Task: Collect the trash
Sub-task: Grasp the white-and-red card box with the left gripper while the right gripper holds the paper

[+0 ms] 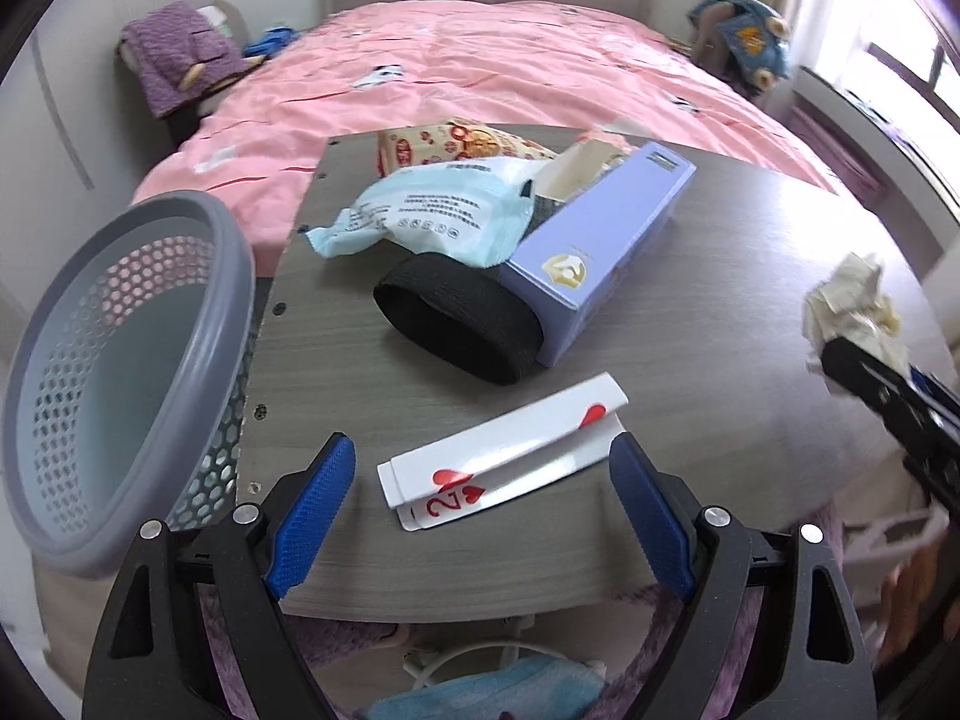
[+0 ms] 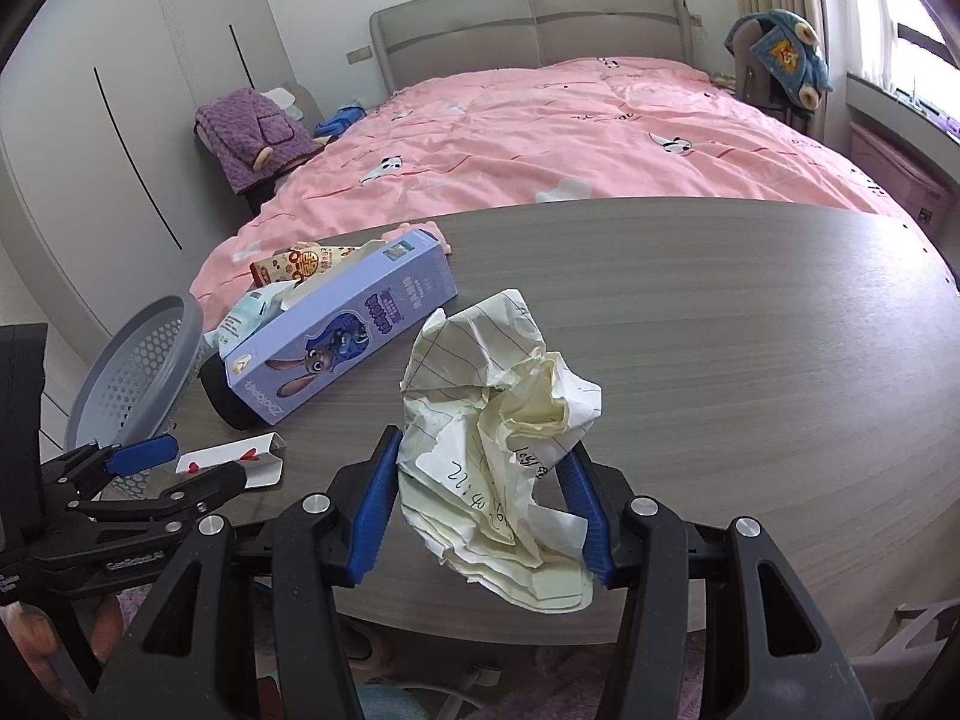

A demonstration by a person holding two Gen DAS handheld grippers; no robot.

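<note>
My left gripper (image 1: 483, 468) is open around a folded playing card, a two of hearts (image 1: 504, 450), lying on the grey wooden table (image 1: 690, 312); its right finger touches the card's edge. My right gripper (image 2: 483, 480) is shut on a crumpled ball of lined paper (image 2: 498, 420), held just above the table's near edge; the paper also shows in the left wrist view (image 1: 852, 306). A grey mesh waste basket (image 1: 120, 372) stands at the table's left edge. On the table lie a purple carton (image 1: 600, 240), a pale blue wrapper (image 1: 432, 210), a black band (image 1: 462, 324) and a red-patterned packet (image 1: 456, 144).
A bed with a pink quilt (image 2: 570, 138) lies beyond the table. A chair with purple clothing (image 2: 252, 132) stands at the left of the bed. A blue plush (image 2: 780, 54) sits on a chair at the right by the window.
</note>
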